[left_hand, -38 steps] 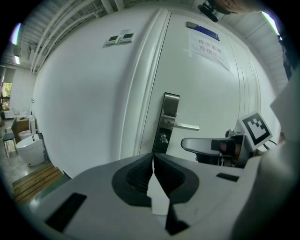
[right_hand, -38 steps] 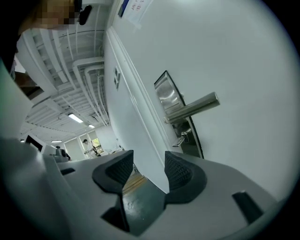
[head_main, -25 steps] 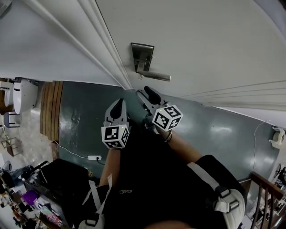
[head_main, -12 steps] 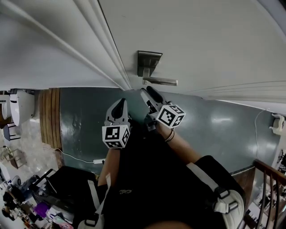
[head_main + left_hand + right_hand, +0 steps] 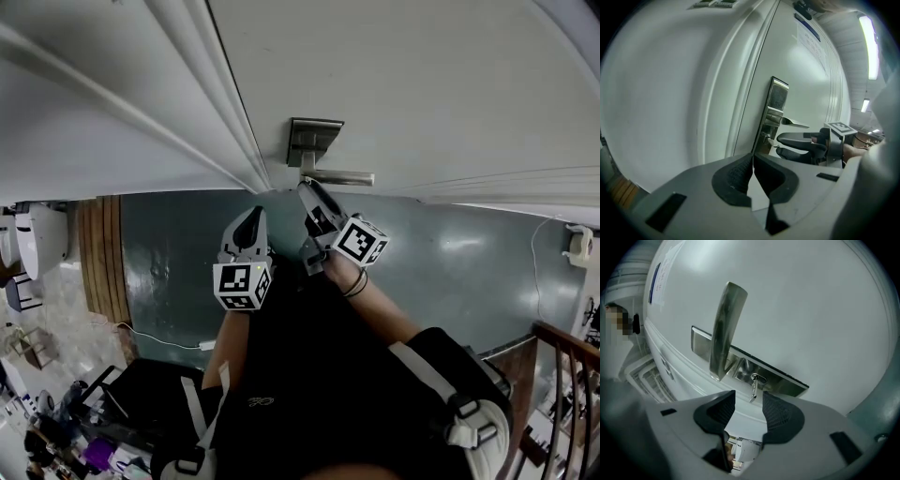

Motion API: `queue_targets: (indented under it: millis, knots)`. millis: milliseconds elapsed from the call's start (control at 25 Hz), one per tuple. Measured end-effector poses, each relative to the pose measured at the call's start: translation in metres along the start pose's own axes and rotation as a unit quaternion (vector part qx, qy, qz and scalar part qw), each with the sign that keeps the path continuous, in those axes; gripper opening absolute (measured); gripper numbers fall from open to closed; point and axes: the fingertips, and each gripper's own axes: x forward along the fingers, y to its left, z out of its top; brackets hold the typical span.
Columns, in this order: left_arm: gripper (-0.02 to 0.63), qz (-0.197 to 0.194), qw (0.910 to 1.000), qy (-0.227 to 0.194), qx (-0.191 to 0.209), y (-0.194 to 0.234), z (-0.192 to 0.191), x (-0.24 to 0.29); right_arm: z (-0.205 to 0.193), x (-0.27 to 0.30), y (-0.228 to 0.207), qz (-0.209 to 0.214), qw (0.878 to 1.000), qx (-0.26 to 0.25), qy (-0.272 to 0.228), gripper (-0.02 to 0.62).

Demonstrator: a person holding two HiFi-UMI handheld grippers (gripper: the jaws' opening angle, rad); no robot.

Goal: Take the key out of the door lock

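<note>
A small silver key [image 5: 753, 385] sticks out of the steel lock plate [image 5: 780, 379], just below the lever handle [image 5: 724, 329] on the white door [image 5: 422, 84]. My right gripper [image 5: 749, 401] is right in front of it. Its jaws are closing, the key's tip sits in the gap between the fingertips, and neither pad touches it. In the head view the right gripper [image 5: 314, 195] reaches up under the handle [image 5: 339, 176]. My left gripper [image 5: 249, 223] hangs lower left, away from the lock. Its jaws [image 5: 753, 161] are shut and empty, and it looks sideways at the key [image 5: 768, 139].
The door frame mouldings [image 5: 211, 103] run beside the lock on the left. Below lie a dark green floor [image 5: 169, 253], a white cable [image 5: 159, 330], clutter at the lower left [image 5: 56, 441] and a wooden railing [image 5: 567, 375] at the right.
My right gripper has moved up closer to the lock plate and handle. The left gripper has stayed almost where it was.
</note>
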Motion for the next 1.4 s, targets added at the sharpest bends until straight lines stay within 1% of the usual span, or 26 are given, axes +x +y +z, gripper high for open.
queue_targets:
  millis: [200, 360, 560, 720, 800, 840, 880, 1080, 1240, 1400]
  knots:
    - [0.028, -0.009, 1.0000, 0.002, 0.003, 0.003, 0.003, 0.006, 0.003, 0.007, -0.002, 0.005, 0.999, 0.043, -0.016, 0.186]
    - [0.028, -0.014, 0.9999, 0.004, 0.005, 0.006, 0.005, 0.008, 0.011, 0.010, 0.002, 0.019, 0.997, 0.074, -0.033, 0.178]
    - [0.028, -0.019, 0.9998, 0.009, 0.004, 0.012, 0.004, 0.014, 0.009, 0.014, -0.009, 0.003, 0.994, 0.101, -0.042, 0.171]
    - [0.028, -0.025, 0.9996, 0.010, 0.007, 0.013, 0.007, 0.015, 0.010, 0.014, -0.010, 0.000, 0.991, 0.122, -0.054, 0.140]
    - [0.028, -0.028, 0.9995, 0.011, 0.009, 0.012, 0.010, 0.014, 0.010, 0.013, -0.008, -0.004, 0.989, 0.134, -0.058, 0.112]
    - [0.028, -0.029, 0.9995, 0.010, 0.010, 0.012, 0.012, 0.015, 0.009, 0.013, -0.009, -0.007, 0.989, 0.139, -0.059, 0.087]
    - [0.028, -0.030, 0.9995, 0.009, 0.010, 0.012, 0.013, 0.015, 0.009, 0.013, -0.011, -0.010, 0.988, 0.142, -0.059, 0.035]
    - [0.028, -0.027, 0.9996, 0.007, 0.005, 0.016, 0.008, 0.017, 0.007, 0.016, -0.015, 0.001, 0.987, 0.150, -0.064, 0.032]
    - [0.028, -0.028, 0.9996, 0.007, 0.001, 0.010, 0.006, 0.015, 0.007, 0.013, -0.017, -0.011, 0.989, 0.136, -0.058, 0.032]
    - [0.028, -0.027, 0.9996, 0.005, -0.001, 0.008, 0.006, 0.012, 0.007, 0.013, -0.014, -0.009, 0.989, 0.135, -0.055, 0.032]
